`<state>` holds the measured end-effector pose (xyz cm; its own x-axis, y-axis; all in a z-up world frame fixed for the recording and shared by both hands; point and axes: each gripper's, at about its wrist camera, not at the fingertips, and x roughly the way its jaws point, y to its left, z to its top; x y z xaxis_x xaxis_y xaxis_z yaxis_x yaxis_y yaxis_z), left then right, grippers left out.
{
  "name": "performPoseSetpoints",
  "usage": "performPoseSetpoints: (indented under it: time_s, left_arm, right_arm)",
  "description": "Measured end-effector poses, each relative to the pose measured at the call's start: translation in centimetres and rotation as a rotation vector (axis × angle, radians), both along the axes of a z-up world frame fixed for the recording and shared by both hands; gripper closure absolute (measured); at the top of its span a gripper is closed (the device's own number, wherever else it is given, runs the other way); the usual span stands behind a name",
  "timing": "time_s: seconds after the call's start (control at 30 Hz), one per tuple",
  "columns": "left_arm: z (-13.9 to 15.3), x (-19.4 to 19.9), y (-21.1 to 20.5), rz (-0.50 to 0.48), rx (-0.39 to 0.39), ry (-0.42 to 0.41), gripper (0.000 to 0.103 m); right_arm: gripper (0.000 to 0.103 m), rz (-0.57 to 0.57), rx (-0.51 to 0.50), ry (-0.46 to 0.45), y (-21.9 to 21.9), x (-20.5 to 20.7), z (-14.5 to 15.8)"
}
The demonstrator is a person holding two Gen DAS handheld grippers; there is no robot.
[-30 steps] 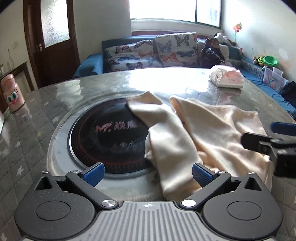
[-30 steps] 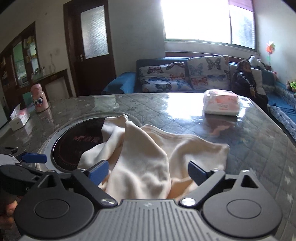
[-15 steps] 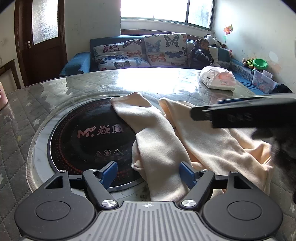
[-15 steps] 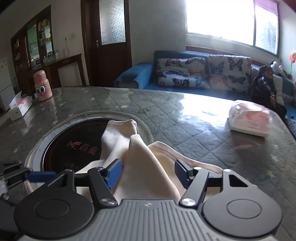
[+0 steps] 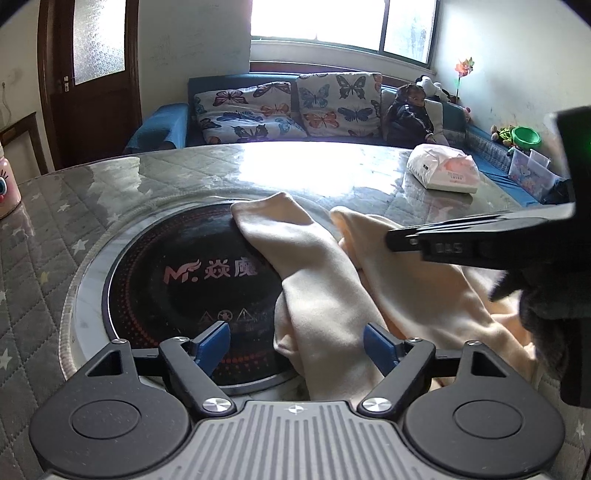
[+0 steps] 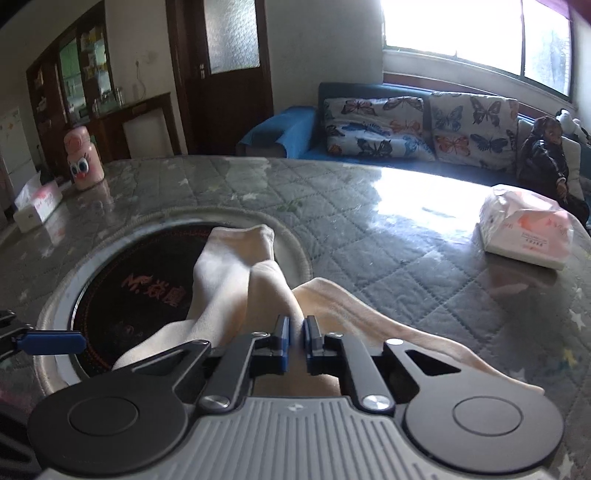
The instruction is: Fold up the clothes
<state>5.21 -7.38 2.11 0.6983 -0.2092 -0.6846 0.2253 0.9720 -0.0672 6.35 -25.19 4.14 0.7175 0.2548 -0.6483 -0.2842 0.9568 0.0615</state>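
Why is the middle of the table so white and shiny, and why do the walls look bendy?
Left wrist view: the window is blown out, and its glare whitens the table behind the cloth. Right wrist view: the same glare sits on the table by the tissue pack. Both views: the fisheye lens bends the door and walls, and the corners go dark.

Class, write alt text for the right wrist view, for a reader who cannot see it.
The right gripper is shut on a fold of a cream garment that lies partly across a round black cooktop set into a grey quilted table. A pink tissue pack sits at the table's right, and a sofa with butterfly cushions stands behind.
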Motion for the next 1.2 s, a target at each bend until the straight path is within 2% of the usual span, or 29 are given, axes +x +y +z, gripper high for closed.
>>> performPoseSetpoints:
  time_s: [0.33,0.63,0.77,0.83,0.87,0.93,1.0,1.1,1.2]
  left_arm:
    - [0.2,1.4,-1.6,-0.012,0.029,-0.031,0.019]
    - [-0.9,2.8,-3.1,-0.021,0.079,-0.024,0.021]
    - [-1.4,2.7,-3.0,-0.023,0.086,-0.016,0.032]
    - [-1.5,2.5,-3.0,-0.033,0.084,-0.015,0.044]
    - [-1.5,2.3,-3.0,-0.038,0.082,-0.015,0.046]
    - [-1.4,2.0,-3.0,-0.048,0.080,-0.016,0.059]
    - [-1.2,1.7,-2.7,-0.053,0.070,-0.017,0.067]
    - [-0.8,1.2,-2.0,-0.048,0.045,-0.025,0.069]
    - [-0.3,0.8,-1.2,-0.039,0.025,-0.035,0.077]
  right_arm:
    - [0.098,-0.134,0.003,-0.147,-4.7,-5.9,3.7]
    - [0.099,-0.378,-0.022,-0.242,-12.2,-14.0,6.0]
    - [0.099,-0.498,-0.043,-0.231,-14.9,-17.1,5.5]
    - [0.098,-0.554,-0.040,-0.209,-15.8,-18.2,4.7]
    - [0.098,-0.571,-0.043,-0.193,-16.1,-18.6,4.3]
    - [0.096,-0.617,-0.064,-0.158,-16.6,-19.5,3.0]
    - [0.094,-0.651,-0.099,-0.146,-16.5,-20.1,2.2]
    - [0.083,-0.675,-0.131,-0.161,-15.9,-21.0,1.9]
    - [0.068,-0.651,-0.088,-0.181,-15.2,-21.7,2.4]
